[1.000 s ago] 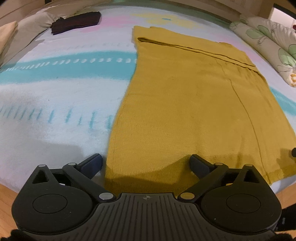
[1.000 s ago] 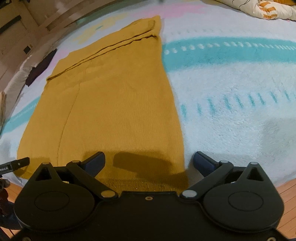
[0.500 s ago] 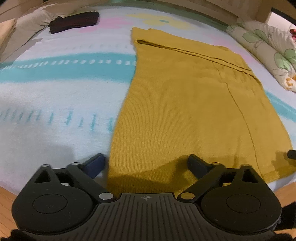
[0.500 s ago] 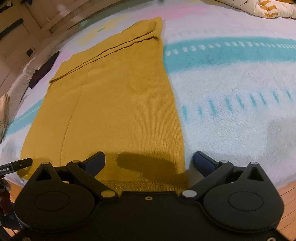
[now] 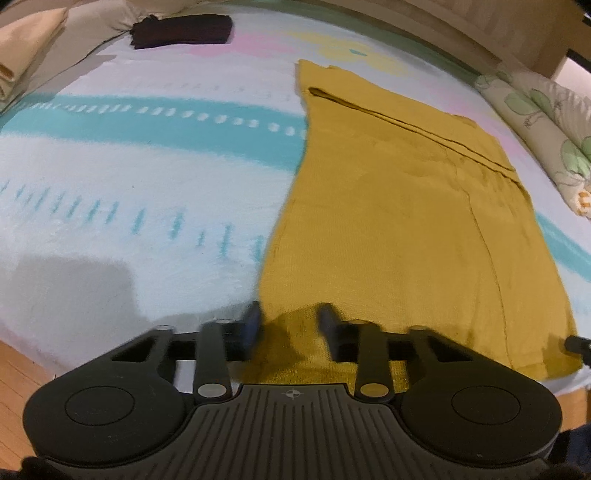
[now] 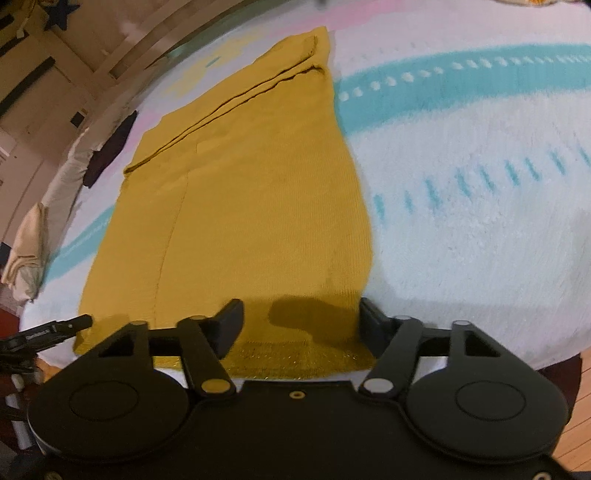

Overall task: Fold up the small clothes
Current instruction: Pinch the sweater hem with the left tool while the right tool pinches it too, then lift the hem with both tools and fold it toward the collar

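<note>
The mustard knit [image 5: 399, 221] lies flat on the bed [image 5: 147, 177], sides already folded in; my left gripper [image 5: 288, 321] has just been closing on its near hem, my right gripper [image 6: 301, 317] closing too, not yet pinching; lengthwise folds remain.

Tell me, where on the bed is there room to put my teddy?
Left of the yellow garment, bare blanket runs up to the dark folded cloth. Right of the garment the blanket is bare too. The near hem is crowded by both grippers.
</note>
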Available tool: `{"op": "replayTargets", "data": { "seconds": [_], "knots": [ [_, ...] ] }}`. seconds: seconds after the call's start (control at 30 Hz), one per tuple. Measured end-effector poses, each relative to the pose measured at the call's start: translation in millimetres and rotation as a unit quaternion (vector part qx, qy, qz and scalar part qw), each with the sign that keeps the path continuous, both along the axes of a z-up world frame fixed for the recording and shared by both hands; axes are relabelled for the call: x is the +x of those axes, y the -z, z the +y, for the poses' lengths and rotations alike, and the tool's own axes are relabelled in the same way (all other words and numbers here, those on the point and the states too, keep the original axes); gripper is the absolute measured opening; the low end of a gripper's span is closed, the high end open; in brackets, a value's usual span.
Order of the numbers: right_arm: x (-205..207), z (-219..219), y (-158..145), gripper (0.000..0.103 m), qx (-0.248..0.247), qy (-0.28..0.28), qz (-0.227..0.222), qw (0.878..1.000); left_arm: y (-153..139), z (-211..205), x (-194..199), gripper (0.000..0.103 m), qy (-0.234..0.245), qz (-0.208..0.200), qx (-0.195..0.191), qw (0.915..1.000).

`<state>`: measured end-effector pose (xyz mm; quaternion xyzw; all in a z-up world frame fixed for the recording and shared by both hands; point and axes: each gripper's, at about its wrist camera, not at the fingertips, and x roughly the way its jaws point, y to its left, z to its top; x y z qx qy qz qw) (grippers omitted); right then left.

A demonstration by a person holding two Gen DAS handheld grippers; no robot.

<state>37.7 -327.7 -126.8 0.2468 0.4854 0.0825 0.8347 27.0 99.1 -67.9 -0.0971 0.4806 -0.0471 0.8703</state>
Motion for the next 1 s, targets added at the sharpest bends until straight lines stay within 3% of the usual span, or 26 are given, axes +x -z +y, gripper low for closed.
{"op": "replayTargets", "data": {
  "seconds": [0.13,0.23,0.67,1.0],
  "knots": [
    [1,-4,3,0.045,0.023,0.006,0.012,1.000,0,6,1,0.005,-0.004,0.002,-0.034,0.9994],
    [2,-6,4,0.032,0.033,0.010,0.009,0.999,-4,6,0,0.005,-0.001,-0.012,-0.042,0.9991],
    [4,2,-25,0.028,0.059,0.006,-0.106,0.993,-35,2,-3,0.004,-0.005,-0.102,-0.060,0.9930],
    [18,-3,-44,0.026,0.080,0.038,-0.163,0.983,-58,0,15,0.004,-0.029,-0.126,-0.072,0.9890]
  ]
}}
